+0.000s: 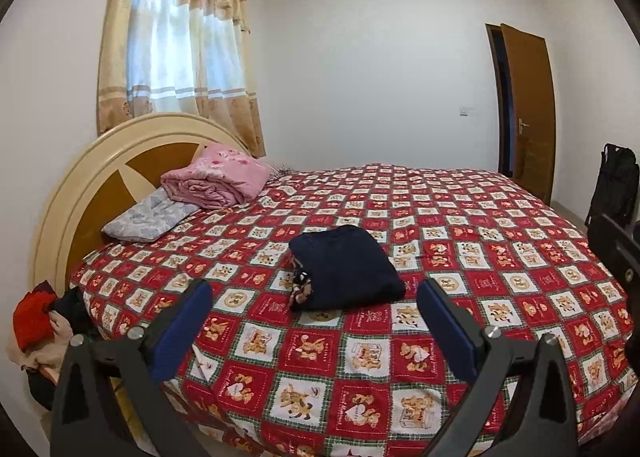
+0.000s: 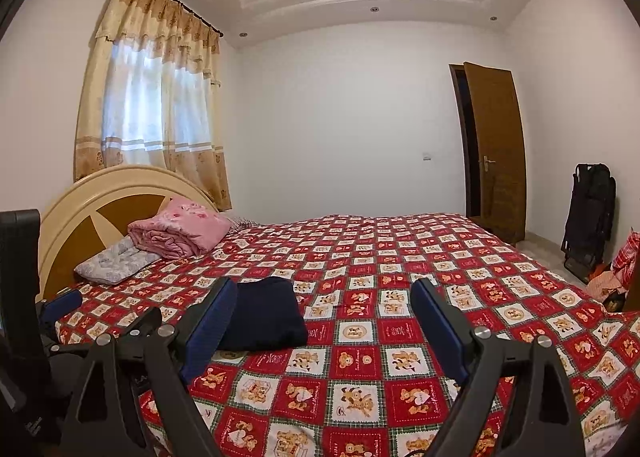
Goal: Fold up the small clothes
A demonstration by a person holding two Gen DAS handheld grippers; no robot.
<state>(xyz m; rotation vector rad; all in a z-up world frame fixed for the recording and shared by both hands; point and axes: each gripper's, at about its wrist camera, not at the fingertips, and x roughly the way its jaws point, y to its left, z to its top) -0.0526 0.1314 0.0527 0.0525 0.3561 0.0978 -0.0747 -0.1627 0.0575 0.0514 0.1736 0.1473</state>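
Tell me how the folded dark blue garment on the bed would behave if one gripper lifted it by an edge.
The dark blue garment looks like soft layered cloth, so it would probably droop and unfold. A patterned piece pokes out at its left edge and might slip free. On the bedspread it would likely slide or bunch when pushed, not roll.

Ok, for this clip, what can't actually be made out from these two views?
- Dark folded garment: in the right wrist view, the right hand-held gripper has a finger covering its left edge.
- Patterned item at the garment's left edge: too small to identify in the left wrist view.
- Clothes pile beside the bed: cut off by the left wrist view's edge.
- Right clothes heap: clipped by the right wrist view's edge.
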